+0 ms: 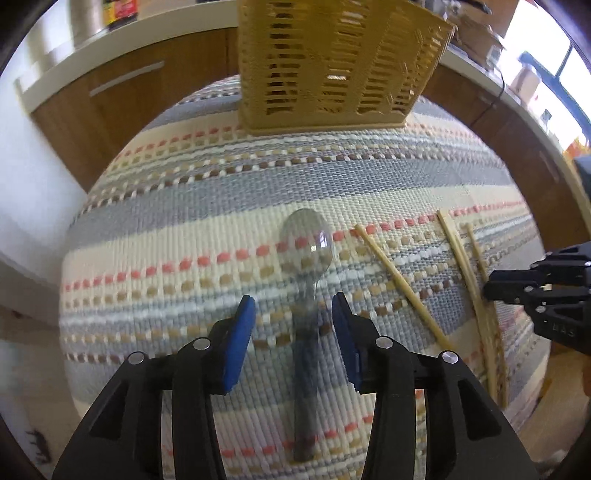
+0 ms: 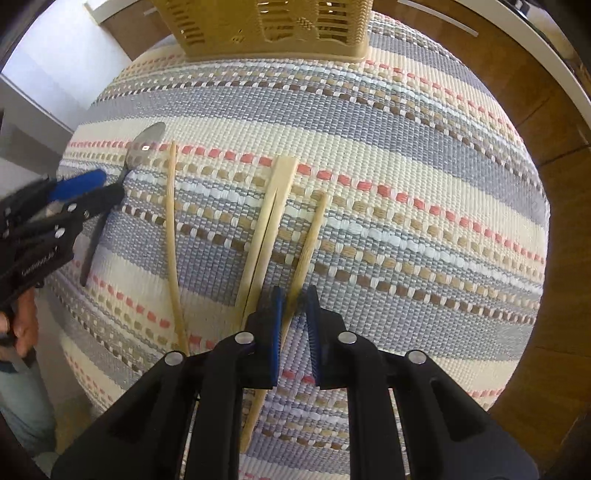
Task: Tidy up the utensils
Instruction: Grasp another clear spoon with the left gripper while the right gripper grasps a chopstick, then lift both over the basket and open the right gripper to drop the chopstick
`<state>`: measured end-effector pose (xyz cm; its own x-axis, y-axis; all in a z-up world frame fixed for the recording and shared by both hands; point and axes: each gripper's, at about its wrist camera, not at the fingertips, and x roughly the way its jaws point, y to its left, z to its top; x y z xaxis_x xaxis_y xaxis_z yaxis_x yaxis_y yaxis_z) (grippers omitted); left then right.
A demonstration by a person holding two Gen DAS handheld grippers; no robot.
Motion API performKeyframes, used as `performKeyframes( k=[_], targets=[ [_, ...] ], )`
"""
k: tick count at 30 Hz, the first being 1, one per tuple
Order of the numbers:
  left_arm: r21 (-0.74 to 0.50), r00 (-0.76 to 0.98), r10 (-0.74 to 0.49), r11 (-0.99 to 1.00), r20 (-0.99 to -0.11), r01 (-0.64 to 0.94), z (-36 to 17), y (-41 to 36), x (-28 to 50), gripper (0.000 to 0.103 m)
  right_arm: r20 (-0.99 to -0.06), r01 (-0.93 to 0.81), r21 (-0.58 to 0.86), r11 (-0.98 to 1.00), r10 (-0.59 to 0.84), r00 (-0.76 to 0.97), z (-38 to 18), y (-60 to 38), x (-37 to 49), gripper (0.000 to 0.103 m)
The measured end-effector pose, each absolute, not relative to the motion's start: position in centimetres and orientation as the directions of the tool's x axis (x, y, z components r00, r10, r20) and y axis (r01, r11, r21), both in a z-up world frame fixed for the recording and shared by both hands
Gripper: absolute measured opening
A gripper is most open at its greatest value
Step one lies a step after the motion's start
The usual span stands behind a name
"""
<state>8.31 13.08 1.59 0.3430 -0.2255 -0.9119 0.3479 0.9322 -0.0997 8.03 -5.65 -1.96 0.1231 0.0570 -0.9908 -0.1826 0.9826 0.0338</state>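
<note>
A clear plastic spoon (image 1: 306, 258) lies on the striped woven mat (image 1: 221, 206), bowl pointing away. My left gripper (image 1: 293, 306) is open, its blue pads either side of the spoon's neck, not touching. Several wooden chopsticks (image 1: 402, 288) lie to its right. In the right wrist view, my right gripper (image 2: 295, 299) is narrowly open astride the rightmost chopstick (image 2: 308, 243); a joined pair (image 2: 271, 206) and a single stick (image 2: 171, 221) lie to the left. The spoon (image 2: 142, 147) and left gripper (image 2: 94, 188) show at far left. A tan slotted utensil basket (image 1: 332, 62) stands at the mat's far edge.
The mat (image 2: 406, 184) covers a small table with its edges close on all sides. Wooden cabinets (image 1: 122, 103) under a white counter run behind. The basket (image 2: 266, 26) stands at the far edge. The right gripper (image 1: 539, 291) shows at the right in the left wrist view.
</note>
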Motion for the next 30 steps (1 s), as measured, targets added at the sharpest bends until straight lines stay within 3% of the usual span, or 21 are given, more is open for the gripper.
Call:
performKeyframes(
  k=[3,6,7,12,18,30],
  targets=[
    [-0.002,0.35,-0.152,0.919,-0.924,0.394,1.4,11.4,8.4,0.034,-0.991,-0.218,0.011,0.976,0.04,0.128,-1.9,-4.8,8.1,0.006],
    [0.047,0.364,-0.133,0.894,-0.922,0.445,1.5,10.2,7.7,0.012,-0.989,-0.221,0.031,0.975,0.061,0.131,-2.0,-4.3,7.9,0.005],
    [0.044,0.363,-0.136,0.894,-0.922,0.446,1.6,10.1,7.7,0.011,-0.988,-0.217,0.032,0.976,0.063,0.138,-2.0,-4.2,7.7,0.004],
    [0.02,0.414,-0.175,0.904,-0.893,0.427,3.0,10.6,7.4,0.01,-0.97,-0.214,0.09,0.973,0.135,0.204,-0.3,-5.5,7.0,0.004],
    [-0.028,0.532,-0.273,0.906,-0.802,0.422,8.6,12.2,6.3,0.01,-0.9,-0.233,0.163,0.959,0.241,0.364,5.3,-7.2,6.1,0.004],
    [-0.129,0.811,-0.406,0.912,-0.422,0.389,23.7,13.1,8.1,0.01,-0.56,-0.274,0.253,0.928,0.371,0.741,21.0,-10.8,8.3,0.003]
  ],
)
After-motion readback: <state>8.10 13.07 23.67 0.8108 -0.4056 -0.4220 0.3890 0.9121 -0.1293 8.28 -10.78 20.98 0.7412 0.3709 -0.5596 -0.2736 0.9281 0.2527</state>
